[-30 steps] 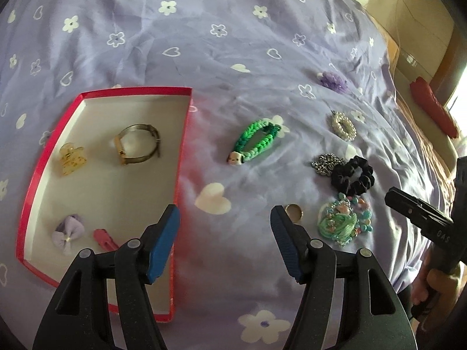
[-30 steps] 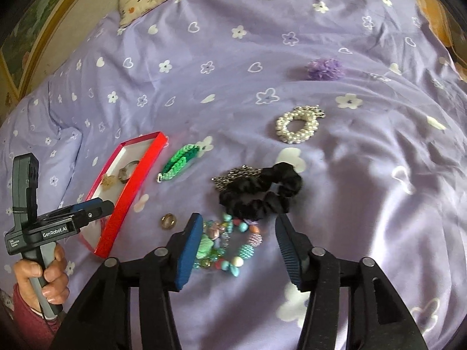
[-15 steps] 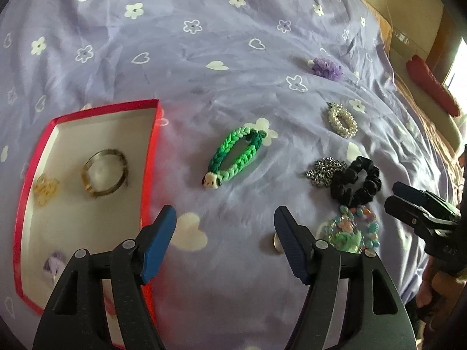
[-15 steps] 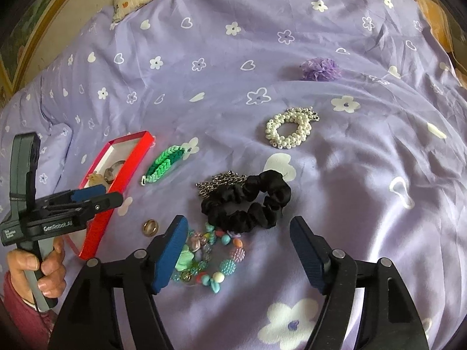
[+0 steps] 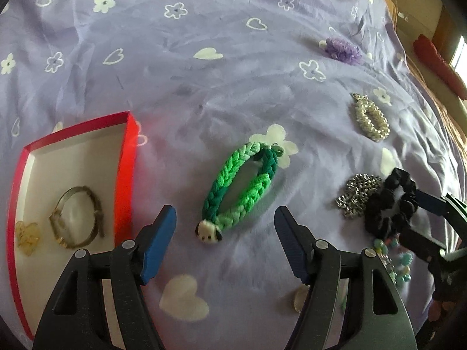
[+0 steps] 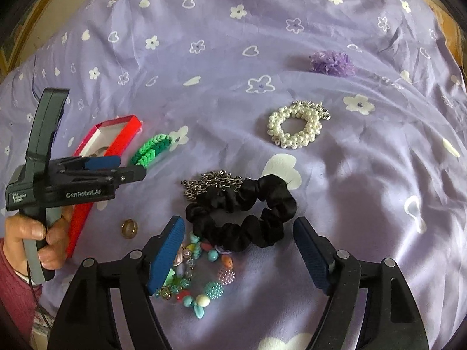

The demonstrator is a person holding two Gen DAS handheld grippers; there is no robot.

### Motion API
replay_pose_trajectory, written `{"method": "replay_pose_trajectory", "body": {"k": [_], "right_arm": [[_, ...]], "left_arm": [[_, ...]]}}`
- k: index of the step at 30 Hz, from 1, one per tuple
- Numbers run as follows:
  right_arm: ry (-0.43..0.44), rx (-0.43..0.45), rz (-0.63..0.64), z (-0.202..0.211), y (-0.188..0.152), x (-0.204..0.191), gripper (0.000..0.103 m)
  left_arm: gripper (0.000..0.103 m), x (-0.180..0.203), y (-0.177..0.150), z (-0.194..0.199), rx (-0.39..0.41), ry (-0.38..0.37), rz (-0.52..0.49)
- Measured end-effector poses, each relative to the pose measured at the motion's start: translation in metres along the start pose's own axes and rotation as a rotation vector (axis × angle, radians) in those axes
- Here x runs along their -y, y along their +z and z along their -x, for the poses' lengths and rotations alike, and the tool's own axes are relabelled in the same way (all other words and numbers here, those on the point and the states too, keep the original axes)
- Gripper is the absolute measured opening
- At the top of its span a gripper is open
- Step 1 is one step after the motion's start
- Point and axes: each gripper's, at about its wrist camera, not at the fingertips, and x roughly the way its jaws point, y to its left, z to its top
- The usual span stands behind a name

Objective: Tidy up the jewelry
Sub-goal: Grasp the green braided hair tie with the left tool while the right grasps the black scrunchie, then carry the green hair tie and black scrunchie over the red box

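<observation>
My left gripper (image 5: 224, 236) is open and empty just short of the green braided bracelet (image 5: 242, 186), whose white charm lies between the fingertips. The red box (image 5: 124, 175) at the left holds a metal bangle (image 5: 77, 217) and a yellow clip (image 5: 27, 237). My right gripper (image 6: 238, 248) is open and empty over the black scrunchie (image 6: 242, 210), with the colourful bead bracelet (image 6: 198, 274) beside its left finger. The left gripper also shows in the right wrist view (image 6: 128, 169), next to the green bracelet (image 6: 150, 148).
On the purple bedspread lie a silver chain (image 6: 213, 182), a pearl bracelet (image 6: 296, 128), a purple flower (image 6: 332, 62) and a gold ring (image 6: 129, 228). A red object (image 5: 437, 64) lies past the bed's right edge.
My left gripper has moved right and forward from the red box to the green bracelet. My right gripper has advanced from the bead bracelet to the black scrunchie and opened wider.
</observation>
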Motion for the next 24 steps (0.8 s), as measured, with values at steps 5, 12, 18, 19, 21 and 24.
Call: {"method": "replay_pose_trajectory", "body": {"k": [5,12,18,19,21,24], "right_arm": [[-0.003,-0.021,0.029,-0.013,-0.001,-0.004,0.079],[-0.056,-0.013,0.025,-0.018,0.0,-0.003,0.026],[-0.025,0.003,-0.002,-0.012,-0.002,-0.003,0.012],[-0.016,0.007,-0.01,-0.009,-0.002,-0.003,0.011],[-0.003,0.017,-0.022,-0.005,-0.003,-0.003,0.011],[0.017,0.034,-0.035,0.006,-0.004,-0.004,0.011]], "left_arm": [[0.066,0.0,0.003,-0.014,-0.012,-0.026,0.0],[0.019,0.005,0.003,-0.01,0.012,-0.056,-0.037],[0.017,0.006,-0.005,0.0,0.026,-0.064,-0.021],[0.017,0.005,-0.007,0.002,0.028,-0.066,-0.017],[0.017,0.003,-0.011,0.008,0.032,-0.07,-0.006],[0.017,0.0,-0.018,0.019,0.043,-0.07,0.012]]}}
